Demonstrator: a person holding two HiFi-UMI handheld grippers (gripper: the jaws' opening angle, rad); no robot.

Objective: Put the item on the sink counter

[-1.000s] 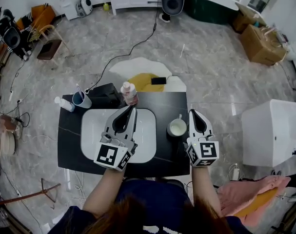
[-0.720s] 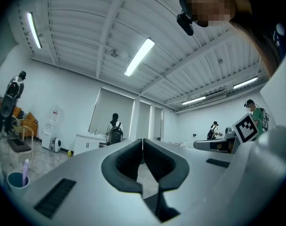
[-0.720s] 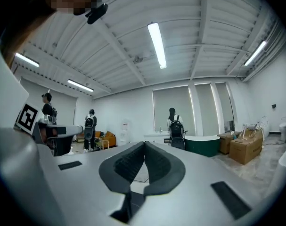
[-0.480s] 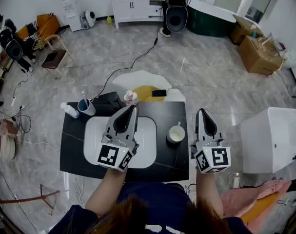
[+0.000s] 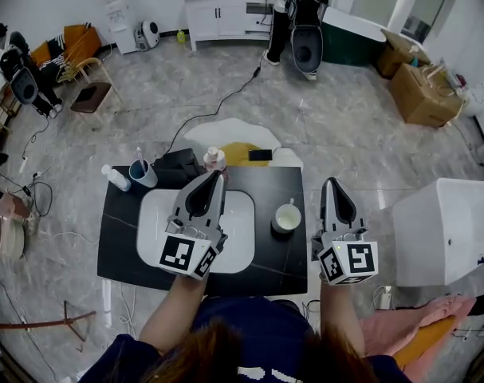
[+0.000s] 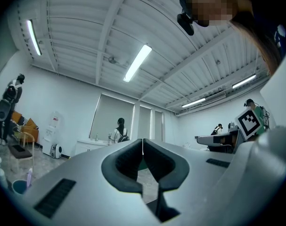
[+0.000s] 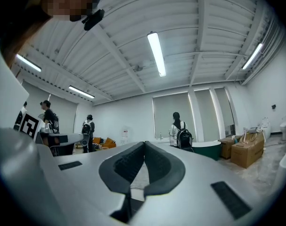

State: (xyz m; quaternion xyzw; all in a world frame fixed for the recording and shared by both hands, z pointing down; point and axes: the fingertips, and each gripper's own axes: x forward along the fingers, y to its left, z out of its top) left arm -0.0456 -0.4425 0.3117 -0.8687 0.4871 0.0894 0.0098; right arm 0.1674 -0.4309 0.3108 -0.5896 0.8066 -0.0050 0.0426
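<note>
The black sink counter (image 5: 120,246) with a white basin (image 5: 237,236) lies below me in the head view. A white cup (image 5: 286,217) stands on the counter to the right of the basin. My left gripper (image 5: 217,175) hovers over the basin, shut and holding nothing. My right gripper (image 5: 330,183) is also shut and holds nothing; it sits just past the counter's right edge, apart from the cup. In the left gripper view the left gripper (image 6: 143,141) points out into the room, jaws together. The right gripper (image 7: 144,144) shows the same in its own view.
A pink-capped bottle (image 5: 214,159), a blue cup with a toothbrush (image 5: 143,172) and a small bottle (image 5: 116,178) stand along the counter's back edge. A white cabinet (image 5: 445,230) is to the right. A cable (image 5: 218,106) runs over the floor behind; people stand farther back.
My right gripper has drawn away from the white cup to the right, past the counter's edge. The left gripper has stayed over the basin. A person at the back has shifted.
</note>
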